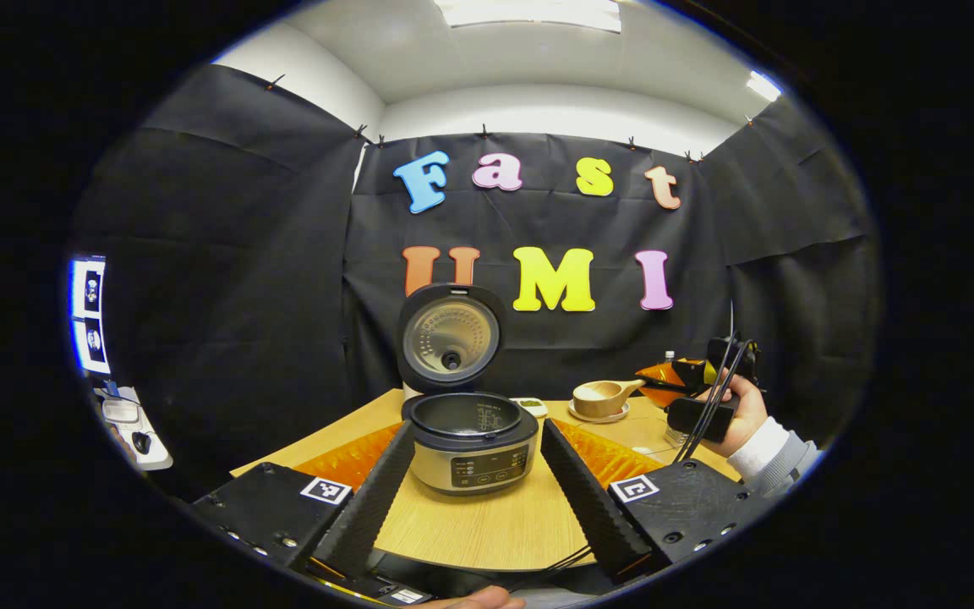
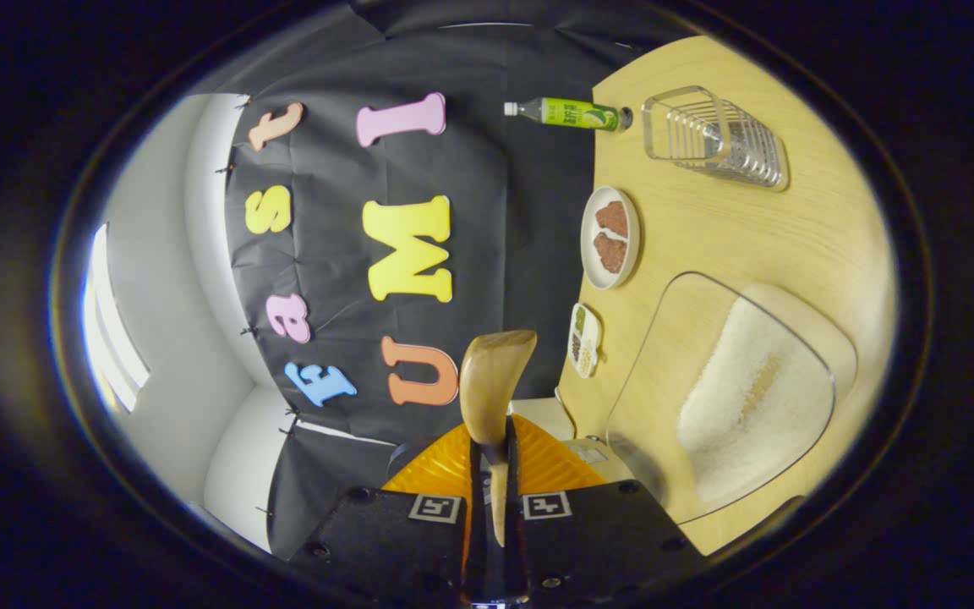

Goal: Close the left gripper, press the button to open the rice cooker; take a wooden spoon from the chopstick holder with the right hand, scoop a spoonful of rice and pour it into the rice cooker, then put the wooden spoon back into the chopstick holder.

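cooker [image 1: 470,440]: lid [image 1: 451,337] up, pot looks empty; sits mid-table [image 1: 487,524], straight ahead of the left claw.
left claw [image 1: 477,482]: released, 2 fingers spread wide either side of the cooker, touching nothing; button step judged done.
right claw [image 1: 664,382]: clenched on the spoon handle; in the right gripper view [image 2: 491,474] both fingers press the handle between them.
spoon [image 2: 494,381]: wooden, long axis runs straight out along the claw's fingers, bowl at the far end; from the left gripper view [image 1: 604,396] the bowl hangs over a small plate [image 1: 599,414]. Whether it carries rice: cannot tell.
rice tub [image 2: 648,355]: clear, holds a white heap of rice [image 2: 745,389]; right gripper view is rolled sideways, tub lies just beside the spoon, on the table side.
key relation: cooker is to the left of the spoon bowl, well apart; right hand [image 1: 741,414] is the nearer one for the pour or scoop.
holder [image 2: 711,135]: clear ribbed rack, looks empty, far end of the table near a green bottle [image 2: 567,112].
other dishes: plate with 2 brown pieces [image 2: 610,237]; small tray with green bits [image 2: 582,338].
risk: judged spill if the bowl tips before reaching the pot.
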Action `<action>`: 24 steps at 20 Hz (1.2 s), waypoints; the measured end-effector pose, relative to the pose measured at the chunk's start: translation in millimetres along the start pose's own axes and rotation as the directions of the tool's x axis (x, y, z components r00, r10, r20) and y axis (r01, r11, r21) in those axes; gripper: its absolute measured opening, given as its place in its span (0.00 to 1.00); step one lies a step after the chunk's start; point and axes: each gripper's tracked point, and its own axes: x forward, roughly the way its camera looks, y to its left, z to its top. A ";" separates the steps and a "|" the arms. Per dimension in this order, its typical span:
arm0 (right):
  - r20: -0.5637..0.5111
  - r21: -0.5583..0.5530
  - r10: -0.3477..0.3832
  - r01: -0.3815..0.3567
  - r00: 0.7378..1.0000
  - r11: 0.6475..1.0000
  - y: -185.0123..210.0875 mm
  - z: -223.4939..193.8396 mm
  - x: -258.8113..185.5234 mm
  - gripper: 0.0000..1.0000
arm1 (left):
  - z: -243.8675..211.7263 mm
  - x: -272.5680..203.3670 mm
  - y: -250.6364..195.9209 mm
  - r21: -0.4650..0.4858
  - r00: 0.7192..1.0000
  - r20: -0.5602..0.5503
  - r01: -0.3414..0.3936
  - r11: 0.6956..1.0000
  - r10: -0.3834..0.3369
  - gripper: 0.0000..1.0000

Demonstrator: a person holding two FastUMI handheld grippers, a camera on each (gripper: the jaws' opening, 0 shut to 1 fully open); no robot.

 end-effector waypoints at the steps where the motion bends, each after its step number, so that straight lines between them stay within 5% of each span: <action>1: -0.007 -0.012 0.000 0.000 1.000 1.000 9.8 -9.6 4.5 0.13 | -1.8 0.0 7.6 -0.004 1.000 -0.002 -0.014 1.000 0.014 0.96; 10: -0.018 -0.264 -0.076 0.068 0.997 0.962 69.6 -94.4 73.8 0.13 | -3.8 -4.3 59.7 -0.066 0.993 -0.008 -0.116 0.991 0.116 0.95; 14: 0.028 -0.480 -0.090 0.092 0.996 0.873 102.5 -118.5 104.1 0.13 | -0.7 -5.0 59.0 -0.090 0.996 0.000 -0.091 0.992 0.091 0.94; 24: 0.069 -0.664 -0.093 0.115 0.993 0.739 122.6 -143.8 129.0 0.10 | 3.4 -13.8 64.3 -0.110 0.997 0.016 -0.076 0.991 0.078 0.95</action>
